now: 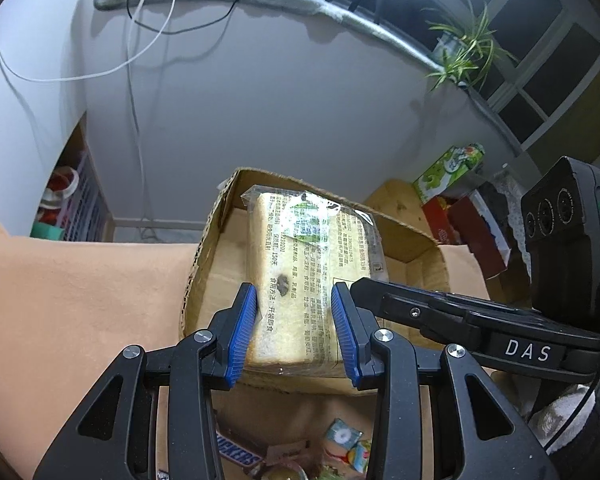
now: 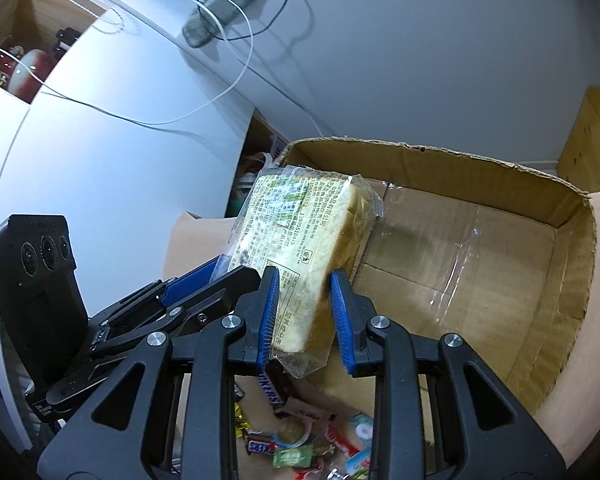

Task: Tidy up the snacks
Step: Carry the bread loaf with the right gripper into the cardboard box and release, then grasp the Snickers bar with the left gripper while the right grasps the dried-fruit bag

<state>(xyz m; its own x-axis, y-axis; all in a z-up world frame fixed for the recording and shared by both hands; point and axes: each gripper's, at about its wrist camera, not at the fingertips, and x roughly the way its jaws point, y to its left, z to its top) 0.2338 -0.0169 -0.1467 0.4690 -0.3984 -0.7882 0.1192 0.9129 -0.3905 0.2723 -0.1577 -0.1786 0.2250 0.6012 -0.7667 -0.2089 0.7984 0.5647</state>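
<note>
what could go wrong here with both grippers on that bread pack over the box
1. Both the left gripper and right gripper squeeze the soft bread pack; the slices may get crushed.
2. The right jaws hold only a lower corner near the loose wrapper, so the pack might slip or the film tear.
3. If dropped, it could miss the cardboard box and land on the small snacks below.

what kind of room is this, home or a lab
Likely a lived-in home room: a spider plant on the window ledge, ornaments on a shelf, and a cardboard box for snacks.
</note>
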